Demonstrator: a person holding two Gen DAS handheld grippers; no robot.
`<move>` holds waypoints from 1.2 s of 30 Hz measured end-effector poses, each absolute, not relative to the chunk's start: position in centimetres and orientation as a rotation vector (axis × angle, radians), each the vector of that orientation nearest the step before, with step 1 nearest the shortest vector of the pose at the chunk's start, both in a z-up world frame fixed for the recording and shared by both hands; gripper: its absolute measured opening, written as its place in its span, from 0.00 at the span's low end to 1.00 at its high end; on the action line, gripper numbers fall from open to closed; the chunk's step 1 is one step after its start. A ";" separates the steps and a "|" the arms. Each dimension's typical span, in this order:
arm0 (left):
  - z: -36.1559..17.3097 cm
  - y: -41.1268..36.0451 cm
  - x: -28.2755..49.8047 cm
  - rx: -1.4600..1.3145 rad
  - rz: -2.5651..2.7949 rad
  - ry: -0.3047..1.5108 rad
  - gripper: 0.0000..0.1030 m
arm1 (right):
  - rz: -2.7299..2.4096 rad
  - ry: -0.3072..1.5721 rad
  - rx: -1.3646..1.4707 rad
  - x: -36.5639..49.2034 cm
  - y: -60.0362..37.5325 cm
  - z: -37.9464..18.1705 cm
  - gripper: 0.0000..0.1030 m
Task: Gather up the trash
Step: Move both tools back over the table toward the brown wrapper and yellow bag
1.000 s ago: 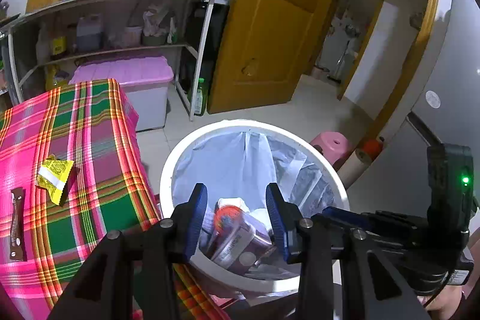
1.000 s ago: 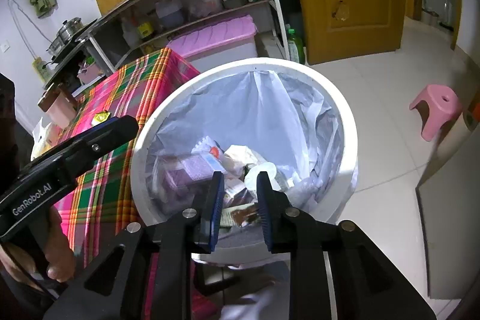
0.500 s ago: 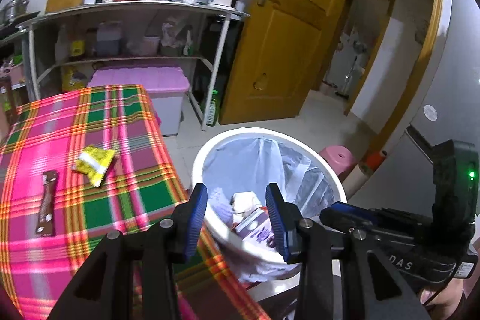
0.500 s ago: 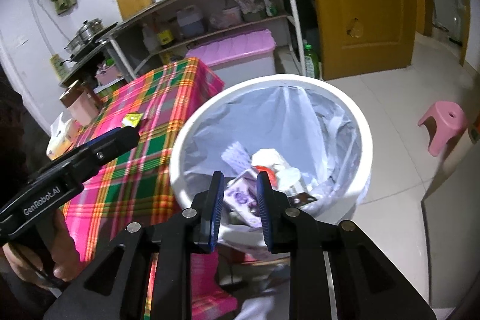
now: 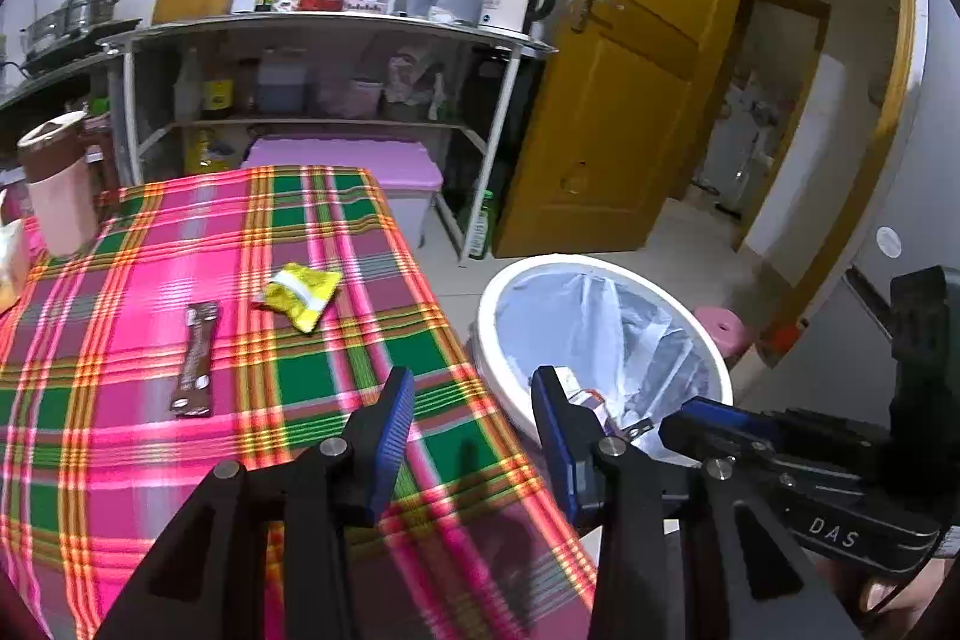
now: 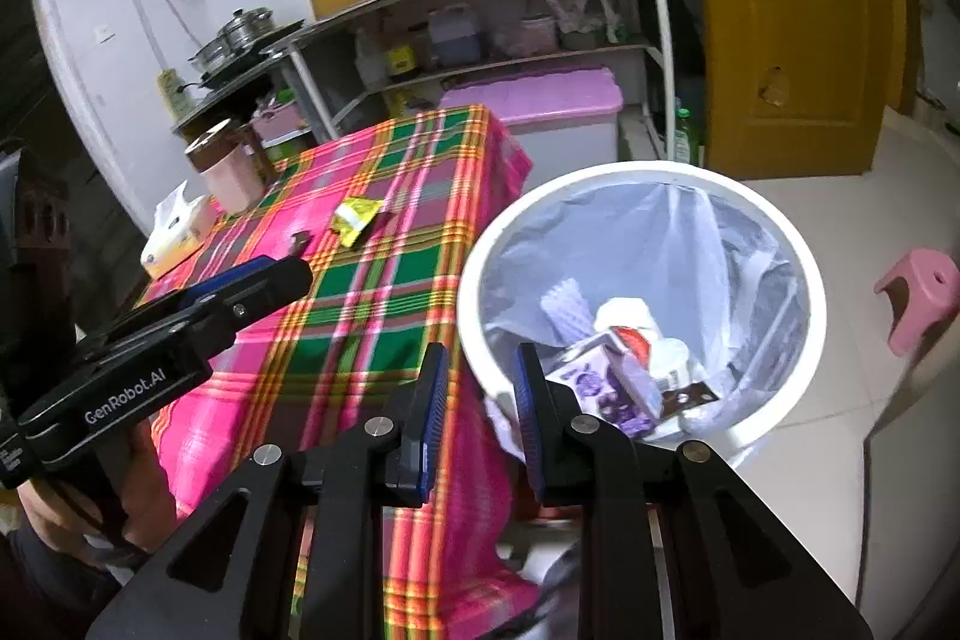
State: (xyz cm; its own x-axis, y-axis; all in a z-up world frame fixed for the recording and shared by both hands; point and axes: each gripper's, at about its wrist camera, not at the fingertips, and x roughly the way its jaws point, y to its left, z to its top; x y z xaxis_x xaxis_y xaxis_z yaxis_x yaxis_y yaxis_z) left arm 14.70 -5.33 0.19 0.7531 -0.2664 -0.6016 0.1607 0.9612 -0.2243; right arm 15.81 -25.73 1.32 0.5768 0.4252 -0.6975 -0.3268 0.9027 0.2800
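Observation:
A yellow snack wrapper point(image 5: 298, 293) and a brown bar wrapper point(image 5: 195, 358) lie on the pink and green plaid tablecloth point(image 5: 150, 436). The yellow wrapper also shows in the right wrist view point(image 6: 355, 218). A white trash bin point(image 6: 606, 178) with a clear liner stands on the floor beside the table and holds boxes and wrappers point(image 6: 612, 376); it also shows in the left wrist view point(image 5: 510, 292). My left gripper point(image 5: 471, 409) is open and empty over the table's right edge. My right gripper point(image 6: 477, 382) is open and empty above the table edge, next to the bin.
A pink jar with a brown lid point(image 5: 57, 196) and a tissue pack point(image 6: 177, 232) stand at the table's far left. Metal shelves point(image 5: 312, 34) with bottles, a pink storage box point(image 5: 342, 160), a wooden door point(image 5: 606, 100) and a pink stool point(image 6: 921, 292) surround the area.
Both grippers have pulled back and swung left, away from above the bin toward the table. The bin now sits to the right and more tablecloth is in view.

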 end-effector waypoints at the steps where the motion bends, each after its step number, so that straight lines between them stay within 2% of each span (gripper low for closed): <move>1: 0.2 -5.1 14.5 -0.162 -0.227 0.680 0.39 | 0.446 0.847 0.122 15.7 -25.5 1.3 0.24; 5: 0.2 -4.0 13.7 -0.159 -0.187 0.680 0.39 | 0.467 0.846 0.115 15.4 -24.8 1.3 0.29; 7: 0.1 -3.6 13.4 -0.159 -0.174 0.680 0.39 | 0.477 0.845 0.112 15.3 -24.4 1.4 0.36; 29: 0.0 -0.3 11.8 -0.169 -0.090 0.678 0.39 | 0.564 0.804 0.049 15.0 -21.2 1.9 0.37; 36: -0.7 1.2 12.1 -0.181 -0.060 0.690 0.39 | 0.595 0.810 0.048 15.9 -20.1 1.7 0.42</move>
State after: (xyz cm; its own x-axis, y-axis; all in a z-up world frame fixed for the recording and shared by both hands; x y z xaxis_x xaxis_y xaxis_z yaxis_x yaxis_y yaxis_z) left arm 12.09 1.21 -0.72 0.7705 -0.1145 -0.6270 -0.0049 0.9827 -0.1854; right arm 15.89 -20.06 1.71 0.5362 0.5174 -0.6669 -0.4820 0.8363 0.2613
